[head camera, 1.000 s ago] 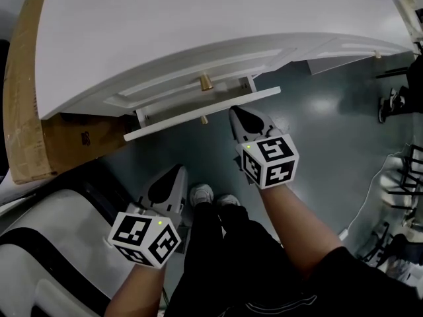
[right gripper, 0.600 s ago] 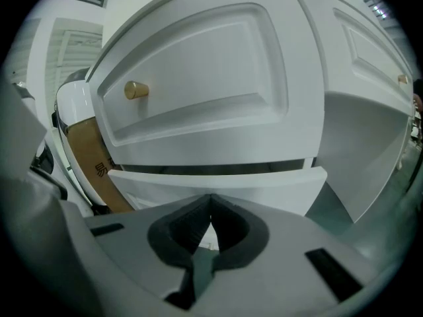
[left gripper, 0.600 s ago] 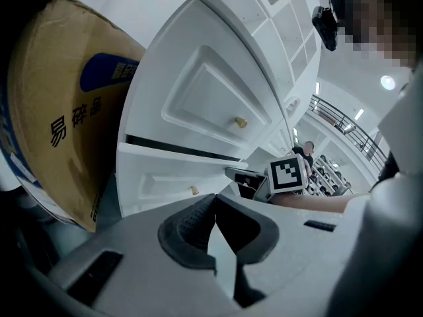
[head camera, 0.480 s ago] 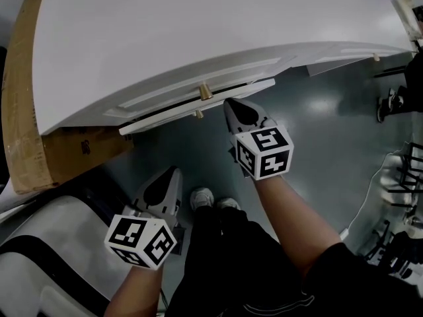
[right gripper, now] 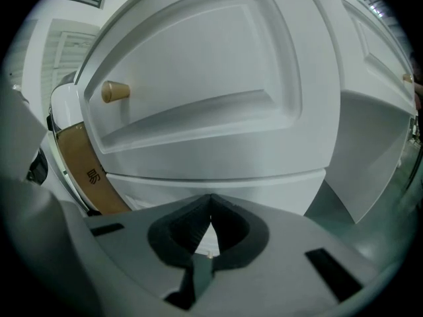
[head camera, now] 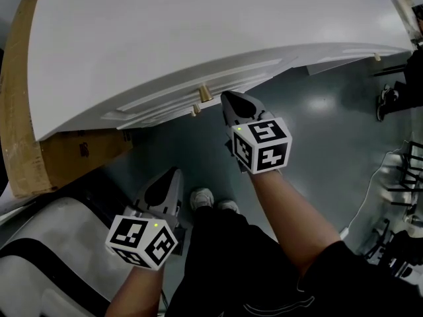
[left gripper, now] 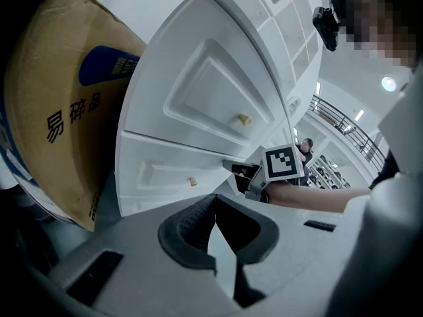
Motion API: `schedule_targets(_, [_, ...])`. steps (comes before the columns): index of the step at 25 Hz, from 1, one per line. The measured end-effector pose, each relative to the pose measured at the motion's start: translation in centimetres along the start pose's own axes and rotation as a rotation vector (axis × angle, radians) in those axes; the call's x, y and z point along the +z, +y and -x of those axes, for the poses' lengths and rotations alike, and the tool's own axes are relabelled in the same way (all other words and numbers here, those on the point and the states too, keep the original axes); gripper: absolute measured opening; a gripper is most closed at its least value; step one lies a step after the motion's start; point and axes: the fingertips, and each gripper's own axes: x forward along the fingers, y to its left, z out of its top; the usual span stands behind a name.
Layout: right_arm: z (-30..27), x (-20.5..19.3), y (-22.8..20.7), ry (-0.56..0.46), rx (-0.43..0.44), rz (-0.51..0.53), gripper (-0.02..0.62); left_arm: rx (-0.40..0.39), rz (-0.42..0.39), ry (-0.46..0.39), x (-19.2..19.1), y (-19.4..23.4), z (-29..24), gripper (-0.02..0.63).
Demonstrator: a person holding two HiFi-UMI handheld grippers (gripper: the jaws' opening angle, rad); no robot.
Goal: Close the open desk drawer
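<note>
Head view: I see the white desk (head camera: 198,25) filling the top. The drawer (head camera: 162,113) under its edge sits almost level with the panel above it. Its small knob (head camera: 195,110) is just left of the right gripper (head camera: 229,99), whose tips point at the drawer front. The left gripper (head camera: 173,174) hangs lower, well short of the desk, above the grey floor (head camera: 310,117). A cardboard box (head camera: 66,152) stands beyond its jaws, to their left. Left gripper view: the left gripper (left gripper: 215,200) is clenched, tips meeting, nothing between them. Straight beyond the jaws are the drawer (left gripper: 158,177) and its knob (left gripper: 192,181); the right gripper (left gripper: 239,170) sits at the drawer's right end. Right gripper view: the right gripper (right gripper: 210,211) is likewise clenched on nothing. The drawer (right gripper: 218,180) lies directly ahead of the tips, very close. I cannot confirm contact. The upper knob (right gripper: 115,92) is above and left.
</note>
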Motion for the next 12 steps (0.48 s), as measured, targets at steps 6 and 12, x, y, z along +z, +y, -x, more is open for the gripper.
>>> schedule_targets(6, [0.1, -0.1, -0.1, -0.021, -0.006, -0.013, 0.006, 0.004, -0.009, -0.009, 0.3, 0.4, 0.2, 0.005])
schedule_targets(12, [2.0, -0.3, 1.4, -0.077, 0.101, -0.046, 0.006, 0.002, -0.032, -0.019, 0.0, 0.0, 0.4, 0.006])
